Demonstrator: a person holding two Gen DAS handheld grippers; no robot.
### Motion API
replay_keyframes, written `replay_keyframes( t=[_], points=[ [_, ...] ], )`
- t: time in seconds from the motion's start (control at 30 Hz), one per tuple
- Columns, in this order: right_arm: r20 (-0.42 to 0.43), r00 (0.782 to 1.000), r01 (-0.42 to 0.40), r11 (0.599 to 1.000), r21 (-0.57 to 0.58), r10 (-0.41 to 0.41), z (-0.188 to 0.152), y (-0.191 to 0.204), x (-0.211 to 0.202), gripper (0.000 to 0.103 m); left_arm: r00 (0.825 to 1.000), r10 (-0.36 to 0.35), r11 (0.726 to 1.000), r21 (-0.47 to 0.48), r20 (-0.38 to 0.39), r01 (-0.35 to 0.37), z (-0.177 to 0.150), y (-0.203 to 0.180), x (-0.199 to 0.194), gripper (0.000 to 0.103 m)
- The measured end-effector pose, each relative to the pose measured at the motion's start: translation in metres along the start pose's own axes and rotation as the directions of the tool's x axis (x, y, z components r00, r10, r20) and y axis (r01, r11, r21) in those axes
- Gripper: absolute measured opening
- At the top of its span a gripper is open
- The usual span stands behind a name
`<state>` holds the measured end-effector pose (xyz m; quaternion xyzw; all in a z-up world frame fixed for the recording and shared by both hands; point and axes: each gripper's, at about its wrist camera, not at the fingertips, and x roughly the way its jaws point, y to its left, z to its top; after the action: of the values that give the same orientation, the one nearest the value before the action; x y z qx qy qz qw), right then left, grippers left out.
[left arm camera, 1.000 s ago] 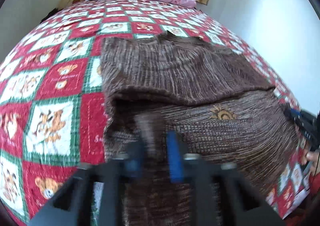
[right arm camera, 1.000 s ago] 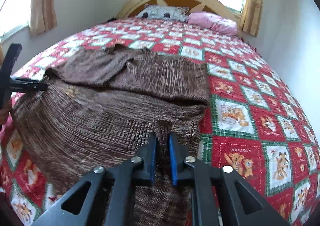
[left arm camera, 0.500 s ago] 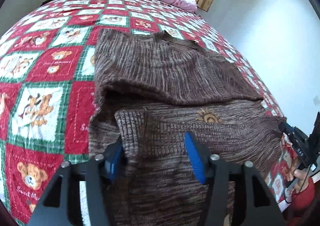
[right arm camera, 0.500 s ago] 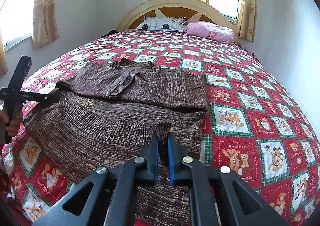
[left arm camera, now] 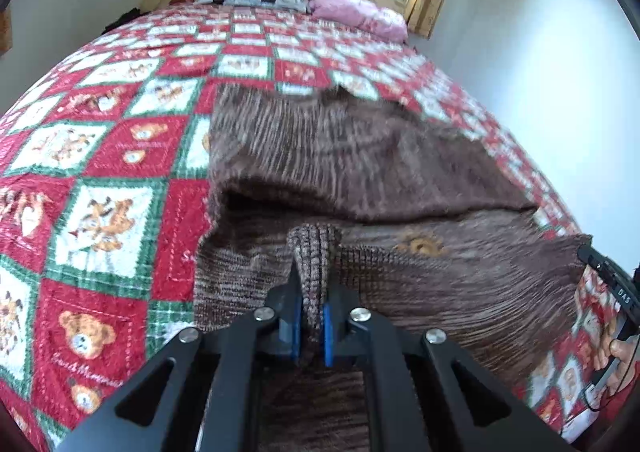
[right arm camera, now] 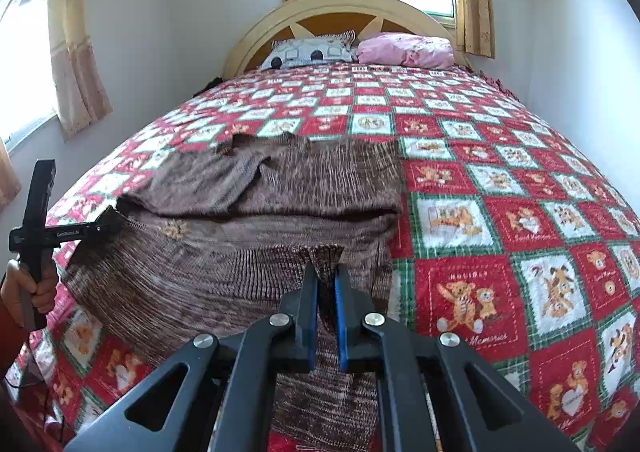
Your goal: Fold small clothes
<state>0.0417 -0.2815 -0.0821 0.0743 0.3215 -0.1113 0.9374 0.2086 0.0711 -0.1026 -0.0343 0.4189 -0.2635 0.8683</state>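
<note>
A brown knit sweater (left arm camera: 360, 156) (right arm camera: 280, 188) lies on the bed, its top part folded down over the body. My left gripper (left arm camera: 314, 276) is closing its jaws on a bunched piece of the ribbed hem, and the blue pads press on it. My right gripper (right arm camera: 326, 272) is shut on the hem near the sweater's other corner. In the right wrist view the left gripper (right arm camera: 114, 218) shows at the sweater's left corner, held by a hand (right arm camera: 28, 288). The right gripper's body (left arm camera: 600, 264) shows at the right edge of the left wrist view.
A red, white and green teddy-bear quilt (left arm camera: 100, 212) (right arm camera: 500, 212) covers the bed. A grey pillow (right arm camera: 312, 52) and a pink pillow (right arm camera: 404, 48) lie against the arched headboard (right arm camera: 340, 8). Walls stand close on both sides, with curtained windows.
The left gripper opened wide over the ribbed hem, then shut on it and bunched it up. The right gripper stayed shut on the hem and rose a little.
</note>
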Motion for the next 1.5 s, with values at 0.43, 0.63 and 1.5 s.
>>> replay_keyframes(
  t=[0.43, 0.63, 1.5],
  points=[
    [0.131, 0.989, 0.083, 0.987, -0.136, -0.065, 0.063, 0.013, -0.012, 0.003, 0.987, 0.038, 0.998, -0.052, 0.159, -0.030, 0.044, 0.001, -0.037, 0.008],
    [0.162, 0.981, 0.139, 0.973, -0.182, -0.109, 0.103, 0.011, 0.018, 0.003, 0.979, 0.095, 0.994, -0.074, 0.181, -0.083, 0.075, 0.004, -0.024, 0.008],
    [-0.062, 0.865, 0.468, 0.845, -0.260, -0.499, 0.131, -0.026, 0.264, 0.006, 0.922, 0.387, 0.910, -0.169, 0.027, -0.377, 0.141, 0.057, 0.136, 0.012]
  ],
)
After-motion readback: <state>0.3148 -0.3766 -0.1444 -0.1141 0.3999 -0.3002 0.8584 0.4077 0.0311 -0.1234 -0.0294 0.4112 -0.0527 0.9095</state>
